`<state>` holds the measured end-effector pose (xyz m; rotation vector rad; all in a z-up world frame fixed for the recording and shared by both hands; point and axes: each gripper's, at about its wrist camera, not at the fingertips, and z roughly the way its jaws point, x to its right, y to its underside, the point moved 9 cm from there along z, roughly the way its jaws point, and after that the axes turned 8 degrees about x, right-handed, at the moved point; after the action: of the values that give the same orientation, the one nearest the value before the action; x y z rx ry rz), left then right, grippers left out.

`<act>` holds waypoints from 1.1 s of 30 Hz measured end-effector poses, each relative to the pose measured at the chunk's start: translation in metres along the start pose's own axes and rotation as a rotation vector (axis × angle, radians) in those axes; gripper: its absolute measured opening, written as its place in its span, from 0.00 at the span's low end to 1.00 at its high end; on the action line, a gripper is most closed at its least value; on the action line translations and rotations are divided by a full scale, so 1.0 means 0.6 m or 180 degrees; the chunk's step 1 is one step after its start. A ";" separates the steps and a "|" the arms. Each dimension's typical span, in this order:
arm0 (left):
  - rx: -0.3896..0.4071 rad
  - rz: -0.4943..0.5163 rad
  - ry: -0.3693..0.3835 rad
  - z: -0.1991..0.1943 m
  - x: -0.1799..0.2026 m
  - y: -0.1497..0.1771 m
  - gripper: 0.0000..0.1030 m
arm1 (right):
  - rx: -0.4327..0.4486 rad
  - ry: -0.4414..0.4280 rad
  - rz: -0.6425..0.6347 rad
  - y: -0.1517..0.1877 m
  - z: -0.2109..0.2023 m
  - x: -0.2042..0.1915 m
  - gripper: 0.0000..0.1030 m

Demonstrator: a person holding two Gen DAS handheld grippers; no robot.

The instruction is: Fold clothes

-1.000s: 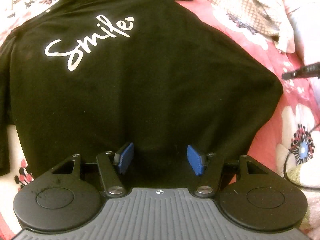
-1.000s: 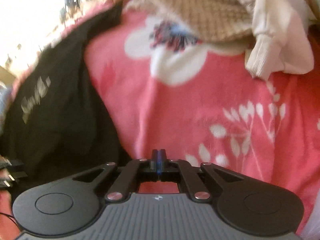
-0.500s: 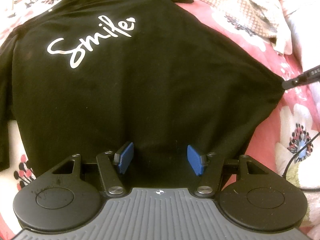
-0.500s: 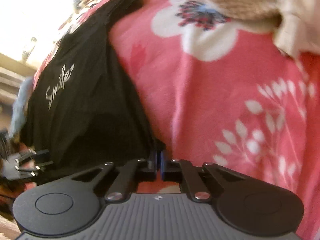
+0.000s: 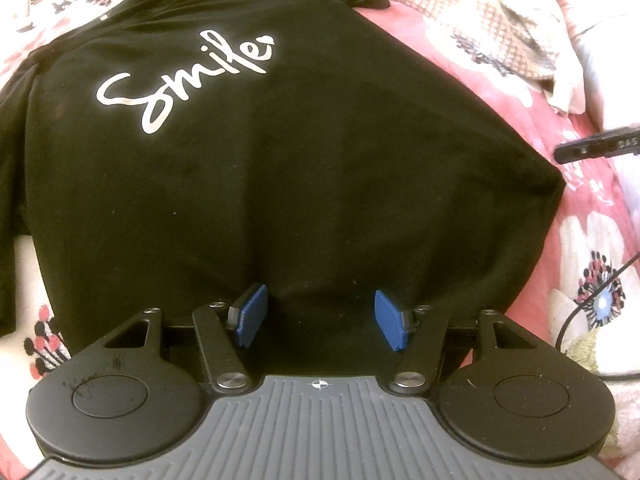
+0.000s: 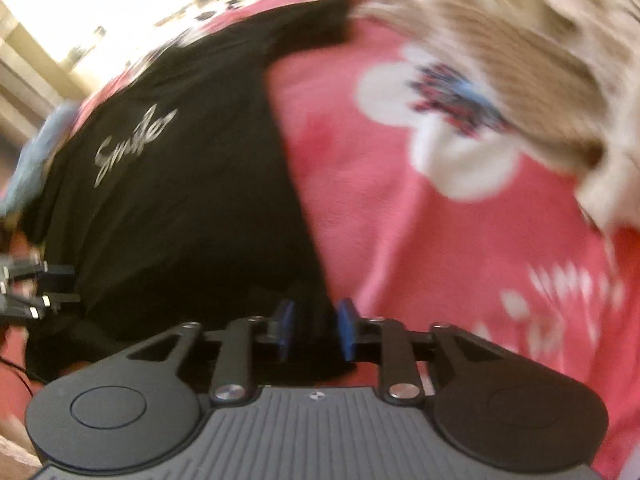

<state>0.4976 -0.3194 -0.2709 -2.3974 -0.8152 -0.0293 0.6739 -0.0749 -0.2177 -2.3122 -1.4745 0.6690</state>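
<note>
A black T-shirt (image 5: 300,180) with a white "Smile" print lies spread flat on a pink floral blanket (image 5: 592,208). My left gripper (image 5: 320,320) hangs open over the shirt's near hem, its blue pads wide apart and pressing nothing. In the blurred right wrist view the same shirt (image 6: 180,220) fills the left side. My right gripper (image 6: 316,328) is at the shirt's near corner. Its jaws are opening, with dark cloth in the gap and the pads off it. One of the right gripper's fingers (image 5: 596,148) shows just beyond the shirt's right corner.
A beige knitted garment (image 6: 520,40) and pale clothes (image 5: 580,40) are heaped at the blanket's far right. A thin black cable (image 5: 576,312) runs along the right side. The left gripper's fingers (image 6: 44,288) show at the left edge of the right wrist view.
My right gripper, shut before, has swung towards the shirt's corner, rolled, and parted its jaws. In the left wrist view its finger has lifted off the corner. The left gripper has not moved.
</note>
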 end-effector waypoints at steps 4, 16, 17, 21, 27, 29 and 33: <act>0.0011 -0.0007 -0.0002 -0.001 -0.001 0.001 0.58 | -0.0244 0.0021 -0.0311 0.022 0.035 -0.016 0.27; -0.0009 -0.0036 0.0046 -0.003 -0.006 0.000 0.58 | -0.0258 -0.0896 0.2105 -0.012 -0.025 0.081 0.03; -0.0014 -0.0032 0.0052 -0.003 -0.006 0.000 0.58 | -0.0342 -0.0711 0.1857 -0.007 -0.020 0.080 0.03; -0.0033 -0.0023 0.0053 -0.002 -0.006 0.001 0.58 | -0.0610 0.0148 0.0929 0.039 0.015 0.099 0.00; -0.0040 0.0004 0.0044 -0.002 -0.004 0.003 0.59 | -0.0280 0.0450 0.0588 0.009 -0.019 0.094 0.06; -0.0038 0.0009 0.0040 -0.002 -0.003 0.004 0.60 | -0.0009 0.0402 0.0348 -0.033 -0.028 0.067 0.06; -0.0036 0.0041 0.0018 -0.003 0.000 0.005 0.60 | 0.0417 0.0099 -0.0220 -0.119 -0.004 -0.020 0.06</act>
<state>0.4996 -0.3223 -0.2712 -2.4120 -0.7989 -0.0356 0.6164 -0.0559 -0.1775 -2.1544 -1.4447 0.6861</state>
